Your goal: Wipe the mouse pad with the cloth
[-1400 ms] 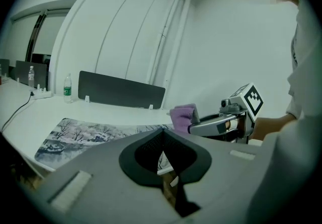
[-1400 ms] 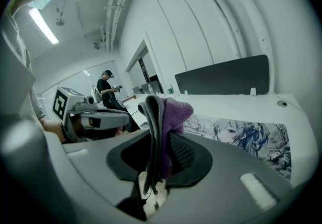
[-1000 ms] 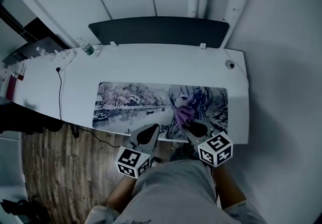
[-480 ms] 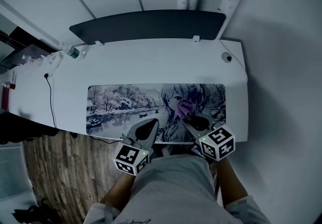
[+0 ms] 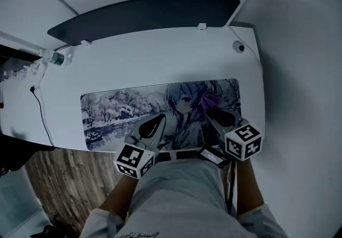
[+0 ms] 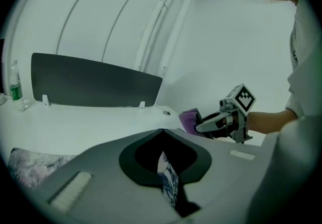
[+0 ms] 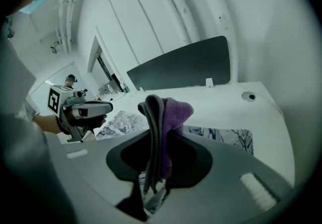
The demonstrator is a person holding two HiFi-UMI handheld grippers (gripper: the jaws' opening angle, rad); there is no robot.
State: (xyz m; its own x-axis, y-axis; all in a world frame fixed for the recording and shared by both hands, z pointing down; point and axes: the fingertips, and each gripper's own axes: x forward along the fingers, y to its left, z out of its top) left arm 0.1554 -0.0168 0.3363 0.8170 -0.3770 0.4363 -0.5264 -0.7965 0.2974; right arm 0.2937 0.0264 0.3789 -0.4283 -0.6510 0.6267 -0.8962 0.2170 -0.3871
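- One purple, soft folded cloth (image 7: 170, 113) is pinched between the jaws of the right gripper (image 5: 212, 109). Its bunched top stands above the jaw tips.
- The cloth sits over the right part of the long rectangular mouse pad (image 5: 123, 109), which is printed with a wintry tree scene and a cartoon figure. Whether it touches the pad cannot be told.
- The left gripper (image 5: 158, 122) hovers over the pad's near edge, around its middle. Its jaws are closed together with nothing between them.
- The two grippers are near each other, both at the pad's near side.
- The pad lies flat on a white desk (image 5: 160, 60), along the desk's near edge.
- Beyond the pad's far edge, a dark grey screen panel (image 5: 144, 15) stands upright at the back of the desk.
- Beyond the pad's far left corner stands a small clear bottle (image 5: 56, 59).
- Left of the pad, a thin black cable (image 5: 40, 108) runs across the desk.
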